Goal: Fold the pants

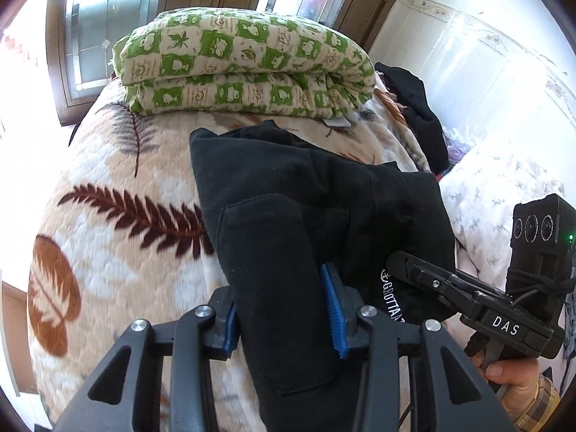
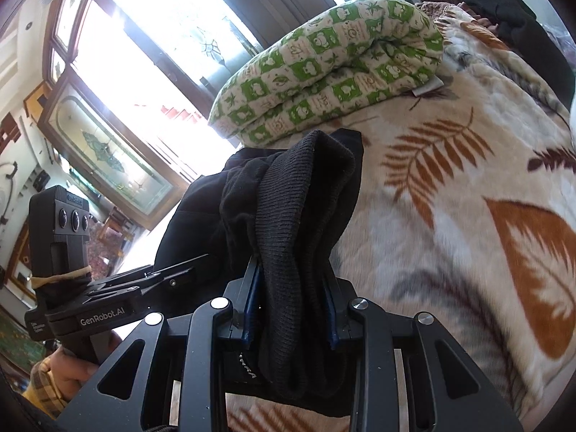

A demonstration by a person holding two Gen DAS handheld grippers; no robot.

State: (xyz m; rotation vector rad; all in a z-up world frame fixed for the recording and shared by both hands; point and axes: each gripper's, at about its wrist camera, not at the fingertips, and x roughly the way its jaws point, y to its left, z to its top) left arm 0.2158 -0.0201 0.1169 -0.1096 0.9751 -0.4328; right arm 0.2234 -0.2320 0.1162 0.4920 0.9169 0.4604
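While bunched above the blanket (image 1: 118, 187), black pants (image 1: 288, 216) clamped between both narrow-set jaws

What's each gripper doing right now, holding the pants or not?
Left gripper: shut on the black pants.
Right gripper: shut on the pants' ribbed edge.

Bright daylight, windows (image 2: 169, 36) blown out; strong fisheye edge warp; bedspread (image 2: 468, 216) slightly blurred.

My right gripper (image 1: 504, 320) reads "DAS"; my left gripper (image 2: 104, 318) "GenRobot.AI"; the pants (image 1: 390, 302) carry white "GROTTA", cut off.
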